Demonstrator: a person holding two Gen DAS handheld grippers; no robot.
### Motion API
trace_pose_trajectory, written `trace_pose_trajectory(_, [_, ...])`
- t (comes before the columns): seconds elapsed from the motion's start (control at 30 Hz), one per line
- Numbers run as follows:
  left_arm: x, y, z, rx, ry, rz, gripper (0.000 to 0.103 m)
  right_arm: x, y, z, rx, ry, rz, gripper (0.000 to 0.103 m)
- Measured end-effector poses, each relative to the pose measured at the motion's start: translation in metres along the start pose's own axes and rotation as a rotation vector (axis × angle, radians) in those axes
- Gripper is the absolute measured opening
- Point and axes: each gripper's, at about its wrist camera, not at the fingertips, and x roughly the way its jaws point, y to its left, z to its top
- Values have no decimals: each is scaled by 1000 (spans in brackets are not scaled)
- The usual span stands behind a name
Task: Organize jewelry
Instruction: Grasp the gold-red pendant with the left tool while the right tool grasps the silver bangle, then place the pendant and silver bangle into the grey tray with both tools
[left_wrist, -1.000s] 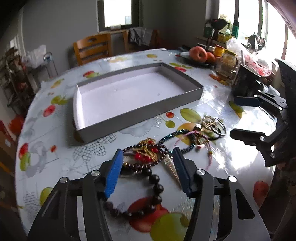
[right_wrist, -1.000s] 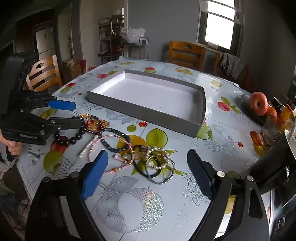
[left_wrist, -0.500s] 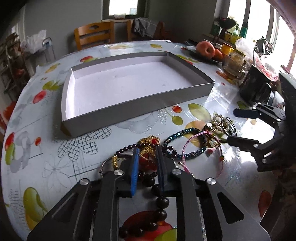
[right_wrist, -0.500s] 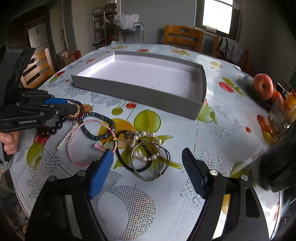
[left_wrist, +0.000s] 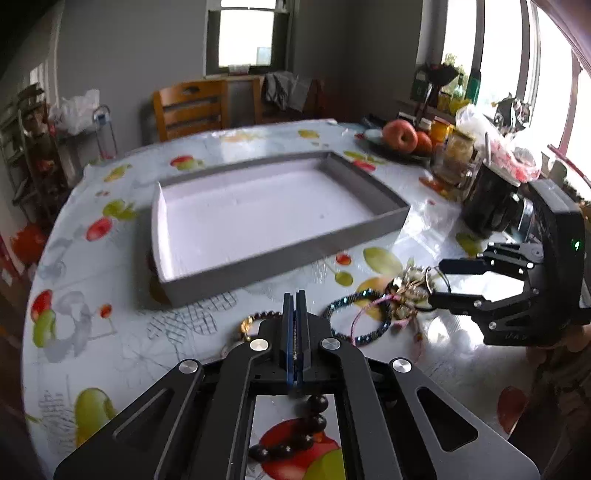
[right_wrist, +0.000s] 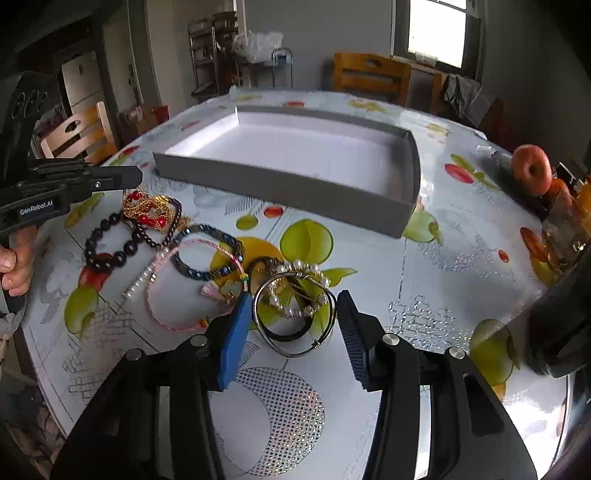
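A grey tray (left_wrist: 295, 254) with a white floor sits mid-table, also in the right wrist view (right_wrist: 295, 192). Jewelry lies in front of it: a gold-and-red piece (right_wrist: 147, 212), a dark bead bracelet (right_wrist: 110, 243), a blue bead bracelet (right_wrist: 207, 254), a pink cord (right_wrist: 166, 299) and pearl and metal rings (right_wrist: 295, 299). My left gripper (left_wrist: 294, 299) is shut, raised above the table with nothing visibly gripped; the gold-and-red piece lies just below its tips (right_wrist: 138, 175). My right gripper (right_wrist: 291, 321) is open around the pearl and metal rings, low over the table.
Apples (left_wrist: 399, 134) on a plate, jars (left_wrist: 458, 151) and a black pot (left_wrist: 487, 206) crowd the table's far right. Wooden chairs (left_wrist: 192, 107) stand behind the table. The tablecloth has a fruit print.
My left gripper closed over the gold-and-red piece and rose. My right gripper came down and forward, and its fingers narrowed around the pearl and metal rings.
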Motion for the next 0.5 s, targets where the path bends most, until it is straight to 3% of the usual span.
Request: trace_pose_trajectory(0.5, [-47,10,33,9,-122,26,1,-42,4,31,-15,-112,-3,48])
